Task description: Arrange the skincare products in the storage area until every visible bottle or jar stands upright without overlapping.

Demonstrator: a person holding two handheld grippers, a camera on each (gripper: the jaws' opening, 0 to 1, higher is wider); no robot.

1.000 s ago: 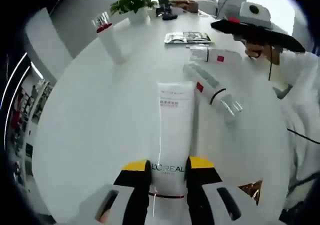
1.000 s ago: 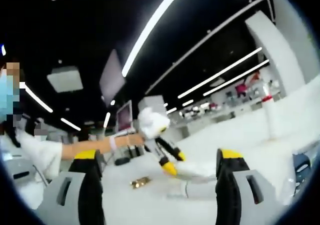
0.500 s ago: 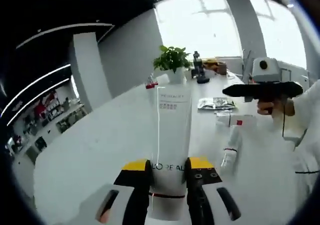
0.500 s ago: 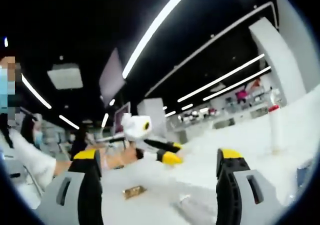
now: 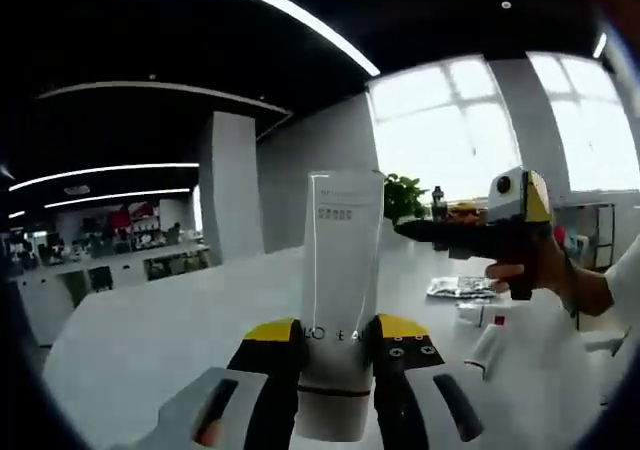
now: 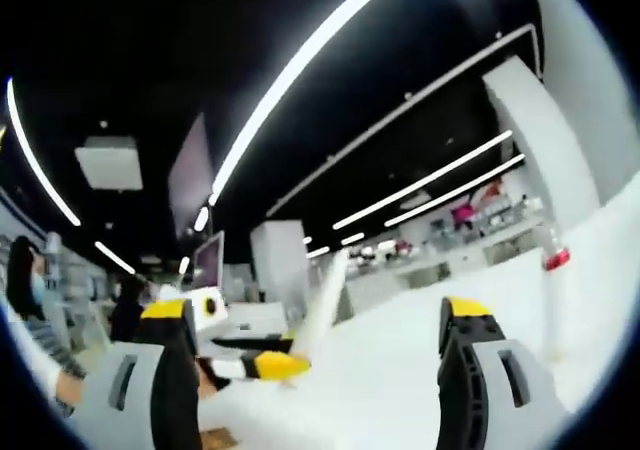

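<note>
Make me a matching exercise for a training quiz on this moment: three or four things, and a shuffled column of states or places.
Things:
1. white tube
2. right gripper
3. potted plant
4. foil packet

States or places:
A. lying flat on the table
B. jaws apart, nothing between them
C. standing by the window
D. clamped in the left gripper

Pairs: 1-D, 2-B, 3-C, 4-A

White L'Oréal tube upright, cap end down, lifted above the table. Red-capped bottle upright on the table; two red-marked bottles lying on it.
</note>
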